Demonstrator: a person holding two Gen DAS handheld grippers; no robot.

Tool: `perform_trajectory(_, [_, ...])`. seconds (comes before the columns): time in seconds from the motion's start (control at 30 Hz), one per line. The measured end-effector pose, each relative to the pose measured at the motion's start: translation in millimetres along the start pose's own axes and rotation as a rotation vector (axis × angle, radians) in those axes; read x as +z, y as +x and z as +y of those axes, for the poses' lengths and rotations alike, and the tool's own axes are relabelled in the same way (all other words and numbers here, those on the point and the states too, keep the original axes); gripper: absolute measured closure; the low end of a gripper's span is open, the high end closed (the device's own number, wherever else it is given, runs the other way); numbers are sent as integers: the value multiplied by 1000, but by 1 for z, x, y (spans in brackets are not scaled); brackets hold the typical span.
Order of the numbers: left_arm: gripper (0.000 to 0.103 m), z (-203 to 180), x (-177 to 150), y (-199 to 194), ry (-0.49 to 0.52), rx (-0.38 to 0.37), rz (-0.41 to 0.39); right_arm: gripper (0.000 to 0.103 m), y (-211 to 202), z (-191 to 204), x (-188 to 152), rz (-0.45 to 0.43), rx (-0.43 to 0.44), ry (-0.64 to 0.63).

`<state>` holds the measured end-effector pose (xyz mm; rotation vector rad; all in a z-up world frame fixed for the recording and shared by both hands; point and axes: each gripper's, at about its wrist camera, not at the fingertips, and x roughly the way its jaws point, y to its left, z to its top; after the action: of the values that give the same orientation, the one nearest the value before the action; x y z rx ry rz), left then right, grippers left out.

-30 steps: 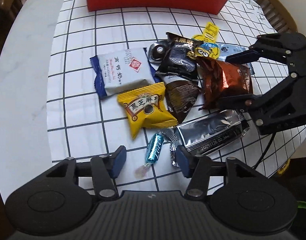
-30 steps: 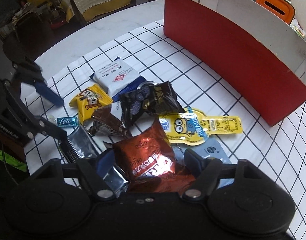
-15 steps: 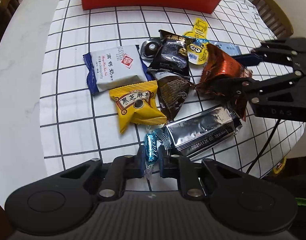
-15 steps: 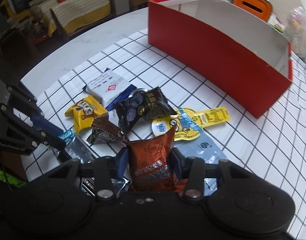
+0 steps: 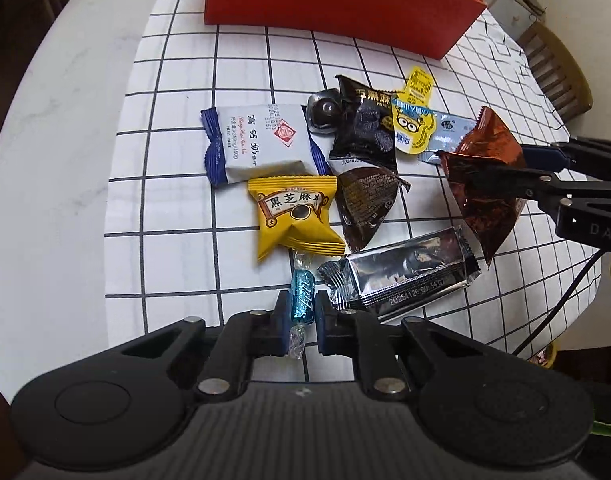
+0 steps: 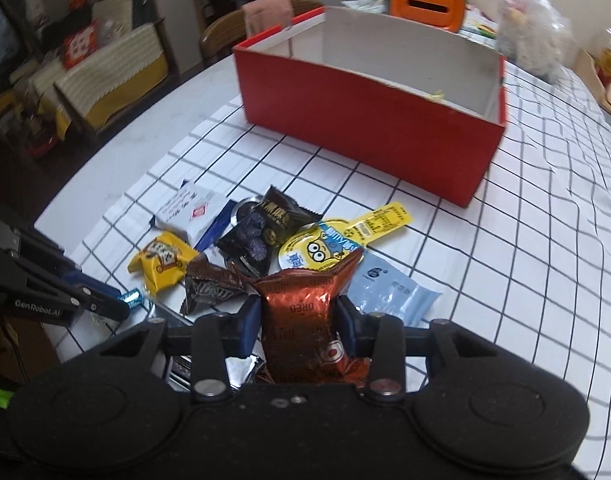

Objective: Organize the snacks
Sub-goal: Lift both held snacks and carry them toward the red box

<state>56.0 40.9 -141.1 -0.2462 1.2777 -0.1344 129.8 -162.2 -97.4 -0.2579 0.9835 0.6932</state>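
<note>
Left wrist view: the left gripper [image 5: 301,322] has its jaws clenched on a small blue candy [image 5: 302,304] in a twisted clear wrapper. The candy sits just above the checked cloth [image 5: 177,216] on the white table [image 5: 61,120]. Beside it lies a silver bar [image 5: 405,276]. Behind that are a yellow pack [image 5: 293,216], a dark brown triangle pack [image 5: 367,204], a white and blue pack [image 5: 257,140], a black pack [image 5: 365,120] and a yellow cartoon cup [image 5: 411,124].

To the side, the right gripper [image 5: 517,164] pinches a shiny brown Oreo pack [image 5: 485,184]. In the right wrist view, the jaws of the right gripper [image 6: 299,322] are closing on this Oreo pack [image 6: 305,312], and its pads press both sides. The pack stands upright, lifted above the pile. A light blue pack [image 6: 389,288] lies just beside it. The red box [image 6: 369,128] stands open farther back on the cloth, well apart from the snacks.
</note>
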Motion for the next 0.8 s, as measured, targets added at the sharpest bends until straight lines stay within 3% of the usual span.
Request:
perform_trajectory(0.4, [92,8,-7,-15,-36,-5,-21,65,-21,0,-5,-35,-6,97])
perform_trajectory(0.8, [91,-1,17,-59,-15,11,-156,65,-53,-5,18,-133,-5,144])
